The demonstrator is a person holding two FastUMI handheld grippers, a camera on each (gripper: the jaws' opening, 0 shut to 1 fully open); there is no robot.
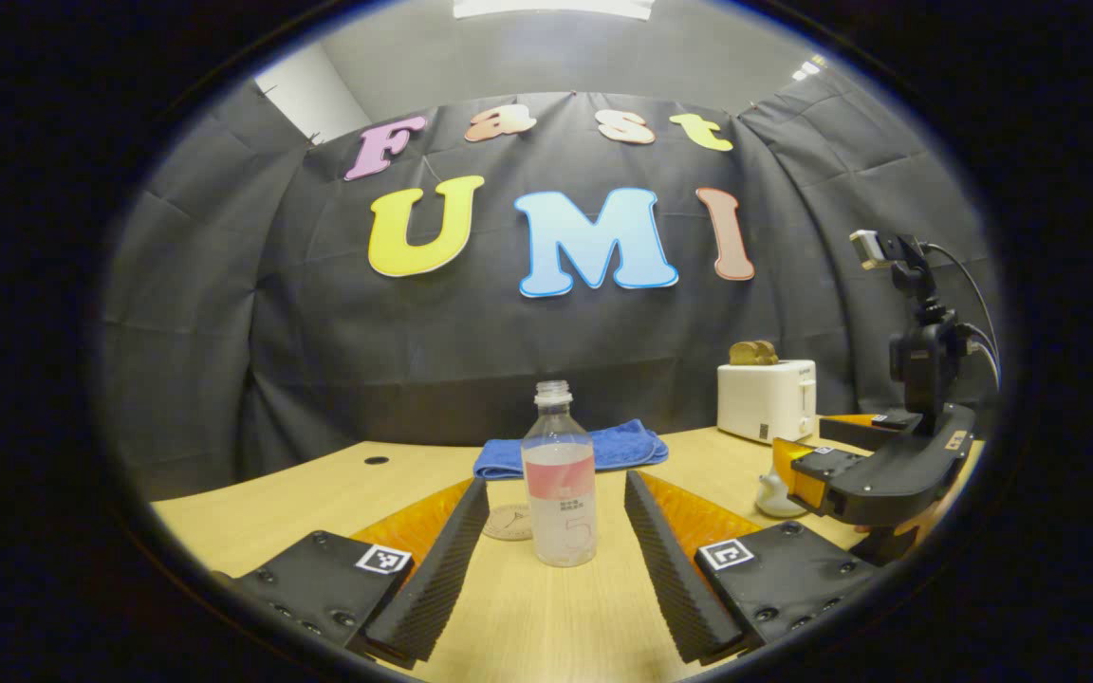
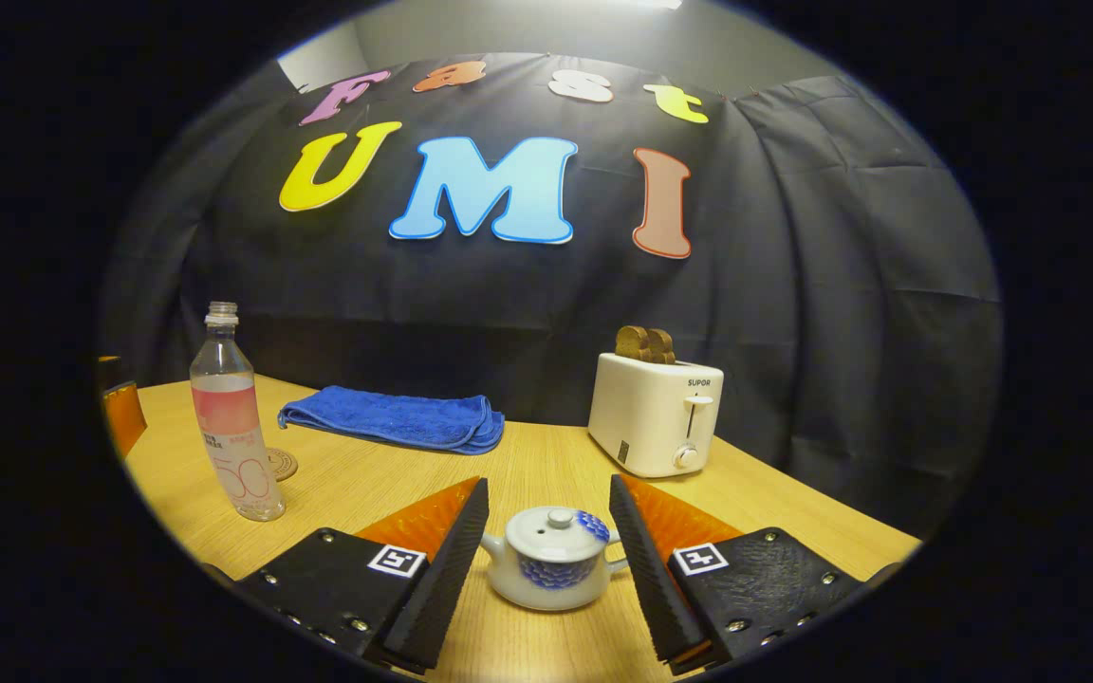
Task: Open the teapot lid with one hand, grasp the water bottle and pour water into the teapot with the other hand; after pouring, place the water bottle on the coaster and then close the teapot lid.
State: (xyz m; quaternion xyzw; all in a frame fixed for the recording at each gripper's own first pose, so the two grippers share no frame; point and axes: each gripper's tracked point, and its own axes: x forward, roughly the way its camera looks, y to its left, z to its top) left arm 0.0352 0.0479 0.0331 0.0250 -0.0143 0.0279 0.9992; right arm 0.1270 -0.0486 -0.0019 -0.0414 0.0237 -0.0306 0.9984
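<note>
In the left gripper view, the left gripper (image 1: 556, 555) sits at the bottom centre with its jaws spread wide, and the water bottle (image 1: 560, 479) stands upright between them at mid-frame, touched by neither finger. The bottle is uncapped. Just behind it to the left lies the round coaster (image 1: 507, 522), and further back a folded blue towel (image 1: 622, 444). At the right edge the right gripper (image 1: 807, 470) reaches in over what is probably the teapot, though too little of the pale shape shows to be sure.

In the right gripper view, the bottle stands at lower left with the coaster tucked beside it; the towel lies centre-left, and the toaster (image 2: 656, 413) with bread in its slots sits right of centre. At the bottom centre the teapot (image 2: 551, 567) rests on the table (image 2: 546, 465), its lid (image 2: 553, 531) in place, framed by open jaws that do not touch it.

The task appears to be at its start: lid unopened, bottle ungrasped, nothing poured. Everything remains.

Count: one bottle, one coaster, one teapot, one towel, one toaster, two grippers.
</note>
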